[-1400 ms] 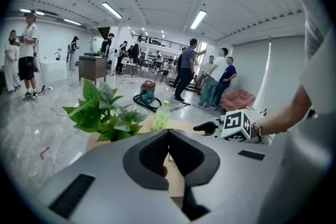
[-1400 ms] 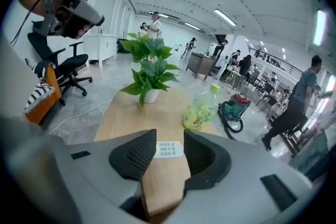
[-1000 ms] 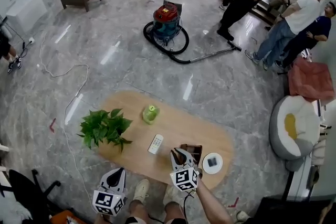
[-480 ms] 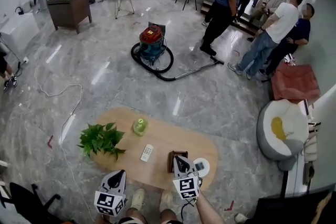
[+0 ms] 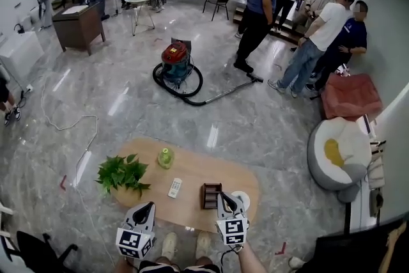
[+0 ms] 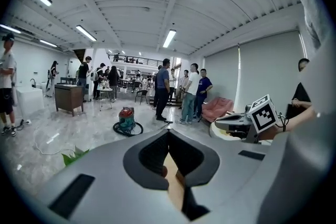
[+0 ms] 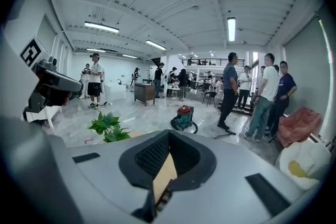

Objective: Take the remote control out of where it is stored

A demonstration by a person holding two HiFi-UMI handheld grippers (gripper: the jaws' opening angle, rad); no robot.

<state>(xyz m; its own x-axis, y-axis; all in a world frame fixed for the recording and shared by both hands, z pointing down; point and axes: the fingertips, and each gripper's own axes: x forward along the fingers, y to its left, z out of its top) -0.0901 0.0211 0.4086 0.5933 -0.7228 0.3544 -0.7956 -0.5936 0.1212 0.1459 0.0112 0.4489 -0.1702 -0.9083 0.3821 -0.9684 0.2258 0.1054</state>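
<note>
Grey marble floor (image 5: 128, 93) spreads across a big open hall. People (image 5: 259, 6) stand in groups toward the back and right, and a red-topped vacuum (image 5: 175, 66) sits on the floor with its hose curled round it. Nearer me is an oval wooden table (image 5: 192, 169).

On the table, from left to right, I see a plant (image 5: 121, 174), a small green object (image 5: 166, 157) behind it toward the middle, the remote (image 5: 174, 187), a brown box (image 5: 210, 195) and a white dish (image 5: 243, 197) with something dark on it. The remote lies flat on the bare wood, between the plant and the box. It is outside the box and apart from it, and neither gripper touches it.

My left gripper (image 5: 147, 207) hangs over the near edge of the table, below the plant and the remote. In its own view the jaws meet at the tips with nothing between them; only a sliver of table wood shows through the slot lower down.

My right gripper (image 5: 225, 197) is at the near edge too, just beside the box and partly in front of the dish. Its own view shows the same thing: the jaws are closed tip to tip and hold nothing, with wood showing behind the slot.

The two grippers are well apart from each other, and both point out over the table at a shallow downward tilt.
</note>
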